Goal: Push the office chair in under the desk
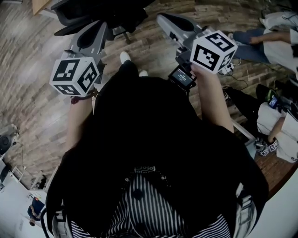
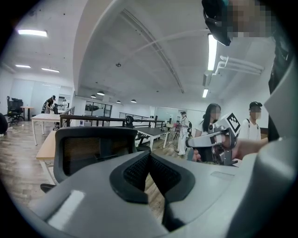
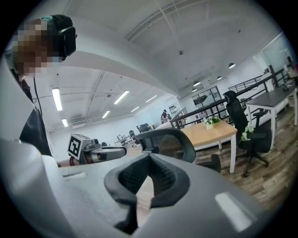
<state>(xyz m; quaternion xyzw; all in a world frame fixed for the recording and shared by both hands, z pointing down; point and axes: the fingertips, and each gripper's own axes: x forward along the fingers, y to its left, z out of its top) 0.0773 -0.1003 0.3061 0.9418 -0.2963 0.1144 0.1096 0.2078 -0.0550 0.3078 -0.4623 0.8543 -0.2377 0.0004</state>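
The black office chair (image 1: 103, 14) stands just ahead of me, at the top of the head view. Its mesh back (image 2: 93, 148) fills the left gripper view and shows again as the chair back (image 3: 170, 142) in the right gripper view. The light wooden desk (image 3: 210, 132) stands behind it; its corner (image 1: 39, 4) shows at top left. My left gripper (image 1: 101, 25) and right gripper (image 1: 162, 18) are both raised side by side, pointing at the chair, short of touching it. Both are shut with nothing between the jaws.
Seated people (image 1: 272, 39) and their gear are close on my right. Other people (image 2: 209, 123) stand further off among dark tables (image 2: 153, 132). A second black chair (image 3: 242, 122) stands at the desk's far end. The floor is wood planks (image 1: 32, 93).
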